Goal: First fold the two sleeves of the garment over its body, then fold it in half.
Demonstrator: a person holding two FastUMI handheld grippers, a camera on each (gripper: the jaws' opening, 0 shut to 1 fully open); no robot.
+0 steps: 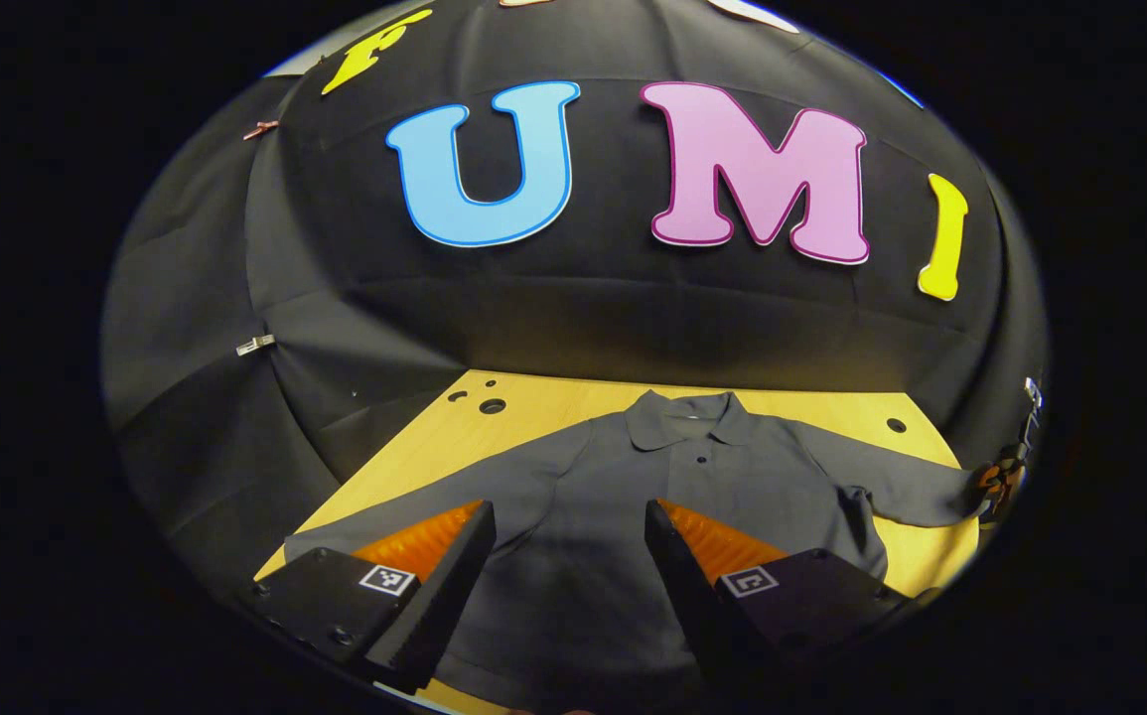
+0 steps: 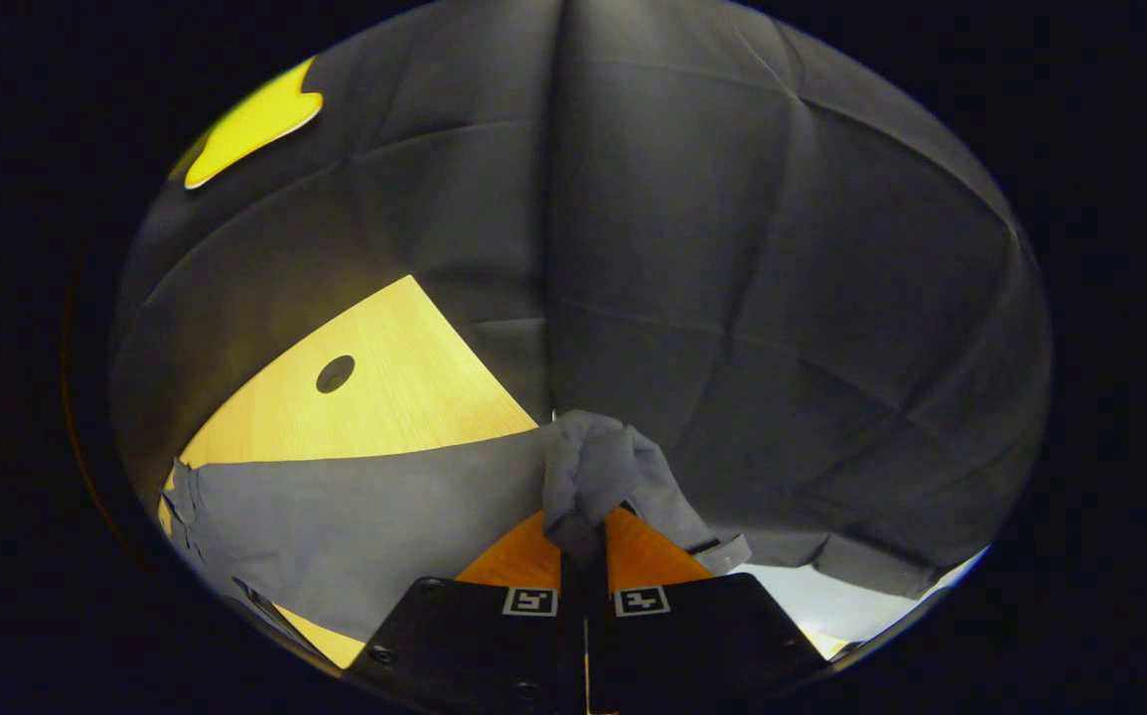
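At the near edge of the tabletop (image 1: 553, 392), the left claw (image 1: 568, 521) hangs with its fingers spread apart above the lower body of the grey garment (image 1: 613, 497), touching nothing. The garment lies flat and face up on the wood, collar toward the far edge, both sleeves stretched out sideways. At the tabletop's right edge, the right claw (image 2: 585, 536) is clamped on the cuff of the sleeve (image 2: 364, 497), the cloth bunched above its fingertips.

Black cloth wall (image 1: 573, 318), seemingly wooden tabletop (image 2: 384, 397)
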